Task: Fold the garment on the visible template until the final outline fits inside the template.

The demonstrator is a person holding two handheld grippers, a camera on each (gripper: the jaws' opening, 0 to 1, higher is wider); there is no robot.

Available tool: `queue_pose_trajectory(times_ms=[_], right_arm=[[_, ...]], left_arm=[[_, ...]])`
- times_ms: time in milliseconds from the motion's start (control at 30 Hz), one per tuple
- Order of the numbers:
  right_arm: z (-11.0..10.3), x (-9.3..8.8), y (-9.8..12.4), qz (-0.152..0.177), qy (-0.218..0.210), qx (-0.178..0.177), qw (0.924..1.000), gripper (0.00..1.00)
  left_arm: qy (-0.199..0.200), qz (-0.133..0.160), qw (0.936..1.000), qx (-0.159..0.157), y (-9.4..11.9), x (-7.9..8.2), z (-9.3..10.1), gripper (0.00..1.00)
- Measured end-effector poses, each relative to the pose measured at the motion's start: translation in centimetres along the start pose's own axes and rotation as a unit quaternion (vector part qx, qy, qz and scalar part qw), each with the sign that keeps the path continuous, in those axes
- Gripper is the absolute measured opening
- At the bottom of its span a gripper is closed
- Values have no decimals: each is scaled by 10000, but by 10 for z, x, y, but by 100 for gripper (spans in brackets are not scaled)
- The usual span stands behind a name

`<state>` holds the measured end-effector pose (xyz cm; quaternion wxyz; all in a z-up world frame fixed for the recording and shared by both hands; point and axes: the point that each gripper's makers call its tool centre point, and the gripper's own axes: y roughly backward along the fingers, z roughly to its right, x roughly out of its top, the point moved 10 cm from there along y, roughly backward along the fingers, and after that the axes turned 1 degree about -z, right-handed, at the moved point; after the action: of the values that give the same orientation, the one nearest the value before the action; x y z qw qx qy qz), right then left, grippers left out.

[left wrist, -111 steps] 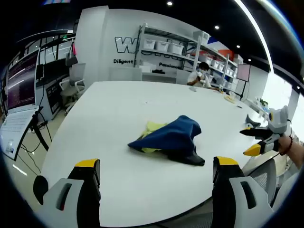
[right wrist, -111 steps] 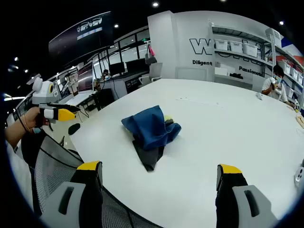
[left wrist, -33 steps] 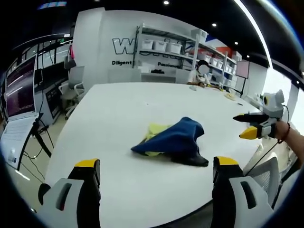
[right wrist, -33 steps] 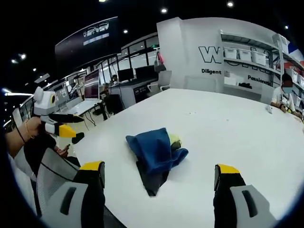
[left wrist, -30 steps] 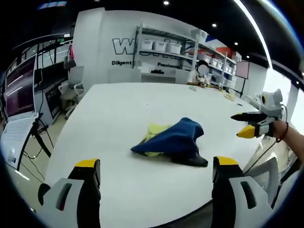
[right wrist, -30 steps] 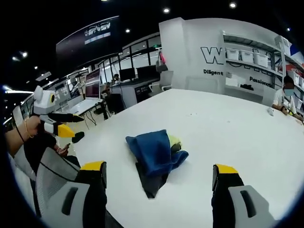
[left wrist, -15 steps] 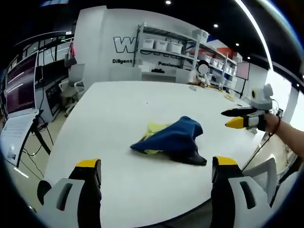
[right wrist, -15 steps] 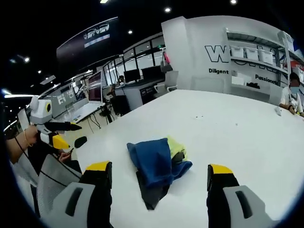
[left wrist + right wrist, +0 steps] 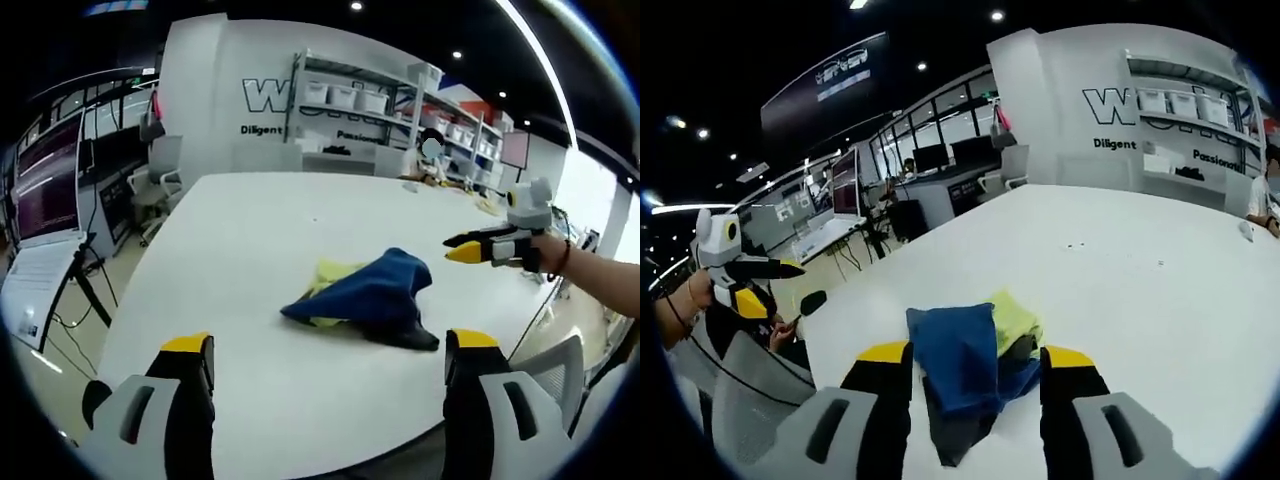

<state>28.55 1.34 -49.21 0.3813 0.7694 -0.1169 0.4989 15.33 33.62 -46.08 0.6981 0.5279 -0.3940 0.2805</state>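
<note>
A crumpled garment [image 9: 368,296], blue with yellow-green and dark parts, lies in a heap near the middle of the white table [image 9: 250,230]. My left gripper [image 9: 328,345] hovers open over the near table edge, well short of the heap. My right gripper [image 9: 462,250], held in a hand, hangs in the air to the right of the heap with its yellow tips pointing at it. In the right gripper view the garment [image 9: 962,352] shows between and beyond the jaws of my right gripper [image 9: 977,357], which stands open with a narrowed gap. The left gripper [image 9: 745,272] is at the far left.
Shelving with white bins [image 9: 345,98] and a seated person [image 9: 430,152] are beyond the table's far end. Desks with monitors [image 9: 930,158] line one side. A laptop [image 9: 40,195] stands at the left. A mesh chair back [image 9: 745,400] is near the table edge.
My right gripper has come in closer to the garment and its jaws have narrowed. The left gripper has stayed open and nearly still. The garment has not moved.
</note>
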Motion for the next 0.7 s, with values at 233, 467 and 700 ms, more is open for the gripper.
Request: queue_pose_trajectory(times_ms=[233, 467, 700], right_arm=[[5, -1, -21, -126, -217, 235, 9994, 30], [15, -10, -48, -483, -440, 342, 9973, 28], [9, -14, -51, -498, -583, 526, 9957, 5]], left_arm=[[20, -47, 10000, 20, 1, -2, 0, 93], [49, -37, 9999, 90, 6, -2, 0, 93], [69, -45, 9999, 151, 9, -3, -2, 92]])
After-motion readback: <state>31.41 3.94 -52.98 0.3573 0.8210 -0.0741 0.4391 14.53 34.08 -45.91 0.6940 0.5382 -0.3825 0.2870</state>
